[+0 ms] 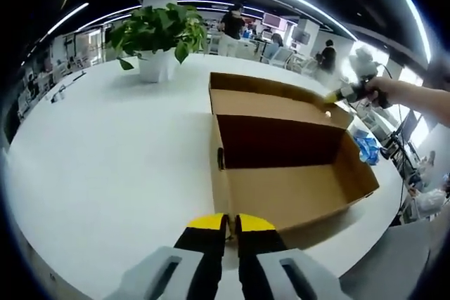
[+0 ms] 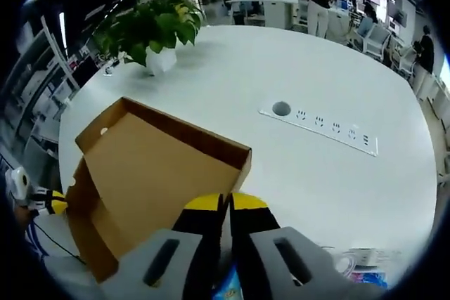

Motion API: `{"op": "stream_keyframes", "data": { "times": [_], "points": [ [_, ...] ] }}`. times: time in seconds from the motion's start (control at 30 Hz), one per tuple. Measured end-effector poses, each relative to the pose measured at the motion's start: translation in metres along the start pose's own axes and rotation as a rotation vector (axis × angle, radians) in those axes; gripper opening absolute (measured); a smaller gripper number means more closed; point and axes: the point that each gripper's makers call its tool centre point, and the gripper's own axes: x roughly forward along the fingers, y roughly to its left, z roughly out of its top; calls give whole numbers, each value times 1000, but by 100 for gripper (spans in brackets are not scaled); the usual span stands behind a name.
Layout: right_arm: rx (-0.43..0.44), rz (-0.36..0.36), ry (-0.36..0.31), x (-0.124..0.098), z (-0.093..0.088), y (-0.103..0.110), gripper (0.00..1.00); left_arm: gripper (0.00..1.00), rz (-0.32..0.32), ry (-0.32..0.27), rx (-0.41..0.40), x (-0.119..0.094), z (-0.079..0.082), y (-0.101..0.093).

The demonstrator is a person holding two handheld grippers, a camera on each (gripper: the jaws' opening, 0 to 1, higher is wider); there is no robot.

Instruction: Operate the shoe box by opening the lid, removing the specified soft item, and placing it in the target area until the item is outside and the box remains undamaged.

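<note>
The brown shoe box [image 1: 281, 187] stands open on the white table, and bare cardboard shows inside it. Its lid [image 1: 271, 100] [image 2: 151, 173] is swung back behind the box. My left gripper [image 1: 230, 224] is shut with nothing in it, its yellow tips just short of the box's near wall. Held by a person's hand, my right gripper [image 1: 332, 96] [image 2: 225, 205] has its jaws closed at the lid's right-hand rim. Blue soft packets [image 1: 365, 149] [image 2: 228, 287] lie on the table beside the box, under the right gripper.
A potted plant [image 1: 158, 36] [image 2: 151, 29] stands at the far side of the round table [image 1: 105, 152]. A socket strip [image 2: 320, 128] is set in the tabletop beyond the lid. Desks, chairs and people are in the background. The table edge runs close on the right.
</note>
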Motion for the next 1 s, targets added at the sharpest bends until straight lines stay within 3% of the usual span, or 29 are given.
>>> {"op": "stream_keyframes", "data": {
  "times": [0.23, 0.57, 0.77, 1.0],
  "points": [
    [-21, 1, -47, -12, 7, 4, 1, 5, 0, -1, 2, 0, 0, -1],
    [-27, 13, -170, -41, 14, 15, 0, 5, 2, -14, -6, 0, 0, -1],
    [-103, -10, -233, -54, 14, 22, 0, 5, 2, -14, 3, 0, 0, 0],
    [-132, -22, -286, -69, 12, 29, 0, 5, -1, -23, -6, 0, 0, -1]
  ]
}}
